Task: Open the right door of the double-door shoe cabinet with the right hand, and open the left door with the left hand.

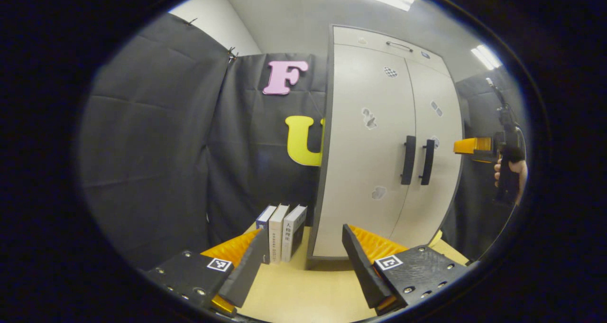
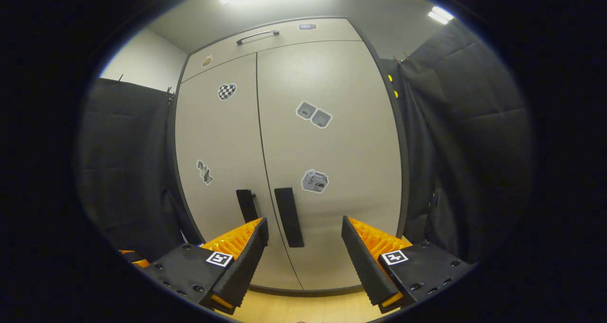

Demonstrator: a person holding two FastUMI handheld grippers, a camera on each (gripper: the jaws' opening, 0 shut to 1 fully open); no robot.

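In the left gripper view, the left gripper (image 1: 303,256) hangs above the worktop (image 1: 303,294) with its jaws spread wide and nothing between them. The shoe cabinet (image 1: 384,147) stands on the worktop toward its far right, seen at an angle, both doors closed. The left door (image 1: 365,147) and the right door (image 1: 434,161) meet at a centre seam, with the left handle (image 1: 408,160) and the right handle (image 1: 427,162) upright on either side of it, near each other. A narrow top panel (image 1: 389,41) with a slim bar handle sits above the doors. Several stickers dot the door fronts. 3 books (image 1: 282,233) stand upright on the worktop just left of the cabinet's lower corner, beyond the left finger. Farther off at the right, level with the handles, the right gripper (image 1: 467,146) points at the cabinet's right edge, held by a hand (image 1: 512,171); how its jaws stand cannot be told from here.

In the right gripper view, the right gripper (image 2: 303,247) faces the cabinet (image 2: 284,147) nearly head-on, jaws wide open and gripping nothing. The right door's handle (image 2: 288,216) shows between the 2 fingers, apart from both; the left door's handle (image 2: 246,204) sits just above the left finger. The left door (image 2: 218,161) and right door (image 2: 332,147) are both closed.
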